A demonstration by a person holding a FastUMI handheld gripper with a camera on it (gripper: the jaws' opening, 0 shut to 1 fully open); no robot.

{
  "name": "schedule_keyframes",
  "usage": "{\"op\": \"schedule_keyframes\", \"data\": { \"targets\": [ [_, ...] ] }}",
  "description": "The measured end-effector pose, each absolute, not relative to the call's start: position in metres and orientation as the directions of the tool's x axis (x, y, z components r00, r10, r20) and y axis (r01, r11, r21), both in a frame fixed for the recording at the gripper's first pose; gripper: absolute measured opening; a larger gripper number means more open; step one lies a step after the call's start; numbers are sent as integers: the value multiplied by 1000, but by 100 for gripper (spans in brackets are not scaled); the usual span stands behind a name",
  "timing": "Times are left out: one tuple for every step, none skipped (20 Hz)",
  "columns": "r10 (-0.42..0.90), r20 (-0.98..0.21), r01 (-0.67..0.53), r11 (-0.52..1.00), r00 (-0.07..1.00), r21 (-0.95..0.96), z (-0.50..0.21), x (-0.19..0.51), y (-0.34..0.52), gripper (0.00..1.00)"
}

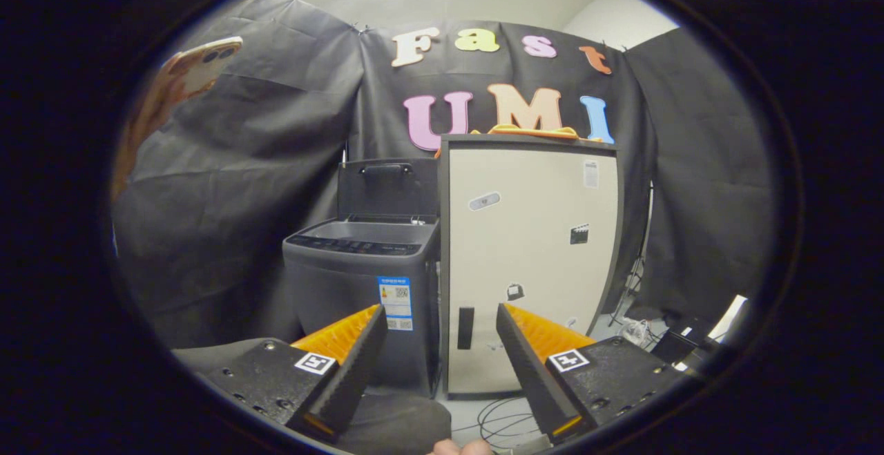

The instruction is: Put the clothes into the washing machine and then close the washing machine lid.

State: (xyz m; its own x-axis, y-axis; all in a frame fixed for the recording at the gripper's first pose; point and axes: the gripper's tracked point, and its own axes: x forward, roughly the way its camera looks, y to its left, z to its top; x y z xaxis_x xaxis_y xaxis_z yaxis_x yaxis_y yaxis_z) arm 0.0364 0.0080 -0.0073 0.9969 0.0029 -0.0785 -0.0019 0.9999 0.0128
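A dark grey top-loading washing machine (362, 289) stands on the floor beyond my fingers, left of a tall cream cabinet (528, 262). Its lid (387, 187) is raised upright against the wall. Orange and yellow clothes (535, 130) lie on top of the cabinet. My gripper (440, 317) is open, its fingers wide apart with nothing between them, well short of both machine and cabinet.
A hand holding a phone (200, 68) shows high at the left. Cables (504, 424) lie on the floor in front of the cabinet. Boxes and wires (677, 341) sit on the floor to the cabinet's right.
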Motion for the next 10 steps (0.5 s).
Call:
{"op": "schedule_keyframes", "data": {
  "targets": [
    [0, -84, 1, 1000, 996, 7, -7, 39, 8, 96],
    [0, -91, 0, 1000, 996, 6, -6, 42, 10, 96],
    [3, -93, -2, 1000, 996, 10, -6, 46, 13, 96],
    [3, -97, -2, 1000, 995, 10, -3, 50, 16, 96],
    [2, -100, -1, 1000, 995, 7, -2, 53, 18, 96],
    [1, -98, -1, 1000, 995, 1, 0, 57, 20, 96],
    [0, -101, 0, 1000, 995, -5, 2, 62, 22, 96],
    [-3, -108, 2, 1000, 994, -10, 2, 67, 24, 96],
    [-10, -116, 9, 1000, 993, -10, 2, 73, 24, 96],
    [-11, -117, 10, 1000, 993, -6, 6, 78, 26, 96]
  ]
}}
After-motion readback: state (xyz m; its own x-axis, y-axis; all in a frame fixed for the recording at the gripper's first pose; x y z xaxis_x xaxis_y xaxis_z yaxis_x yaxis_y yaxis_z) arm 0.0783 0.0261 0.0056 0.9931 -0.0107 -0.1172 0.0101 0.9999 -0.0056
